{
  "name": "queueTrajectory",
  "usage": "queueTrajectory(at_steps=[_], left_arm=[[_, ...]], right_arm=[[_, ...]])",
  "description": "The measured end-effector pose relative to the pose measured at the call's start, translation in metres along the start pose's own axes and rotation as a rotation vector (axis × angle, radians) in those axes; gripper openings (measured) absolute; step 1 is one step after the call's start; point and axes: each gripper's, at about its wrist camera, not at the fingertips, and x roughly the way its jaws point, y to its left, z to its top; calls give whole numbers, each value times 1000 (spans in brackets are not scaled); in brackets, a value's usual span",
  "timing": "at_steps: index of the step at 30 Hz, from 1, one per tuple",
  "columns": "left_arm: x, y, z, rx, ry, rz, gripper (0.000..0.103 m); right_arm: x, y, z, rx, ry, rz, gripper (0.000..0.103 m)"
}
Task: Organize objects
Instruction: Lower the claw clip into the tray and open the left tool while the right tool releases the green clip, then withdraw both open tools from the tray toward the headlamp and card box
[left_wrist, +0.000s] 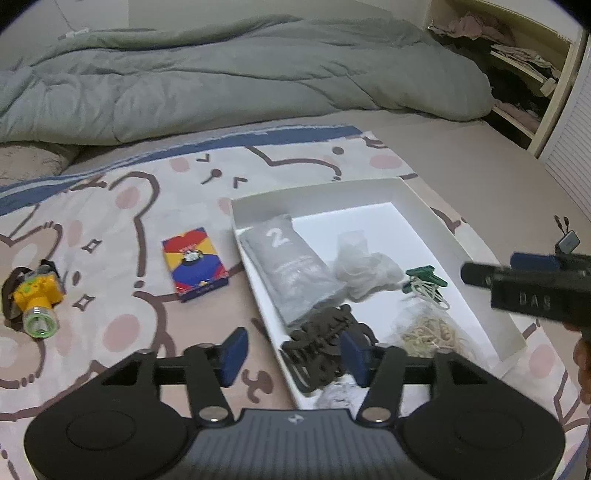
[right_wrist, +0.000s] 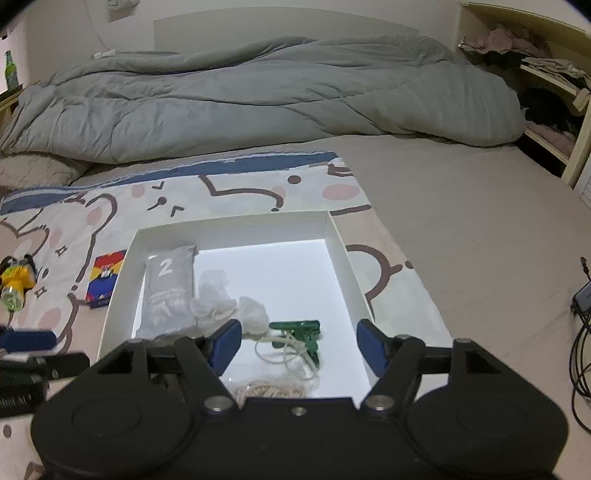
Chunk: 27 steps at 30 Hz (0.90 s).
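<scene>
**Both grippers open over the white box**

The left gripper (left_wrist: 291, 352) hangs above the near left corner of the white box (left_wrist: 461, 236), its blue pads spread wide. The dark brown hair claw (left_wrist: 325, 343) lies in the box below and between the pads, nearer the right pad, and no pad presses on it. Nothing is held.

The right gripper (right_wrist: 299, 345) is above the near end of the same box, jaws also wide apart with nothing gripped. Between its pads, lower down on the box floor, lie the green clips (right_wrist: 299, 332) with a loop of pale string (right_wrist: 284, 354) trailing from them; a bundle of beige cord (right_wrist: 269, 389) sits just nearer the camera.

Further in, the grey pouch marked "2" (left_wrist: 291, 266) lies along the left wall of the box, with a crumpled clear plastic wrap (left_wrist: 365, 266) touching its right side.

Outside the box, on the cartoon-print blanket (left_wrist: 129, 206), a colourful card pack (left_wrist: 194, 264) lies just left of the box wall, and a yellow toy (left_wrist: 35, 295) lies well apart, further left.
</scene>
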Motion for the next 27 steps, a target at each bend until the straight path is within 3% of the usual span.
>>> queueTrajectory(at_steps=[16,18,21,27], left_arm=[[-18,23,-12,-5,-61,81,98],[-19,25,-13,-6,-67,93,99],[-18,26,-15,-4,-67,110,101],[-16,27,-18,4,-71,145,103]], right_arm=[[-22,9,-19,-32,-22,20,89],[-23,7,-21,-28,-23,3,98],[-22,2,-24,-16,-29,-15,102],[-27,-8,-27,26,-54,-18,103]])
